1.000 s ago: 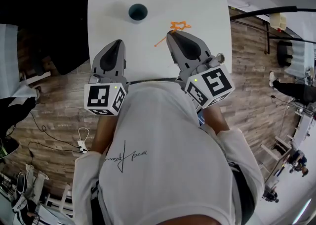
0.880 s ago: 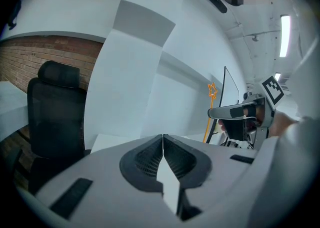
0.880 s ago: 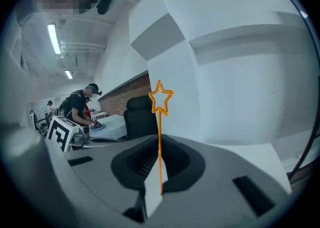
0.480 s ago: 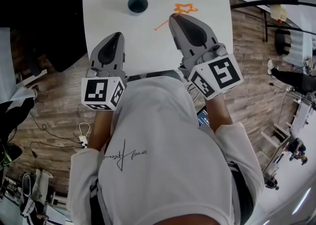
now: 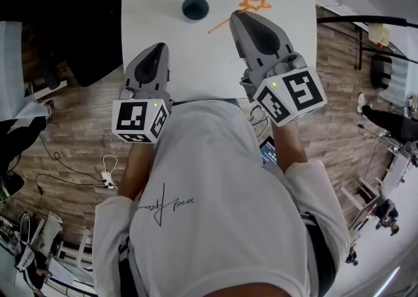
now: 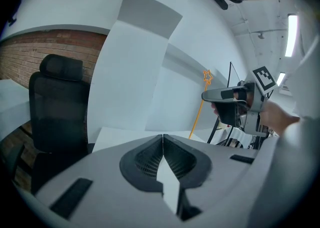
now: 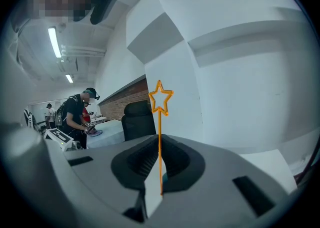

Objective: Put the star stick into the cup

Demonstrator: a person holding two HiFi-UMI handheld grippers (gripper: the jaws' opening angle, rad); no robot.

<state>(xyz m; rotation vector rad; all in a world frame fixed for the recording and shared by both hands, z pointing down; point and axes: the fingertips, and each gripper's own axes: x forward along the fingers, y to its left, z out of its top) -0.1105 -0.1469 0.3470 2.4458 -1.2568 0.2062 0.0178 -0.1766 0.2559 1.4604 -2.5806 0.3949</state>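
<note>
Well, your right gripper [image 7: 159, 144] pinches the light, probably whippy star stick [image 7: 160, 122] mid-shaft, star beyond its fingers [image 7: 136, 164]; left gripper [image 6: 163, 139] closed, empty.

A white, square-cornered table [image 5: 157, 28] is standing on a wood-plank floor [image 5: 85, 126], its far part running out of the top of the head view. A dark round cup [image 5: 195, 8] is sitting upright on the tabletop, slightly left of the middle and well apart from the near edge.
</note>
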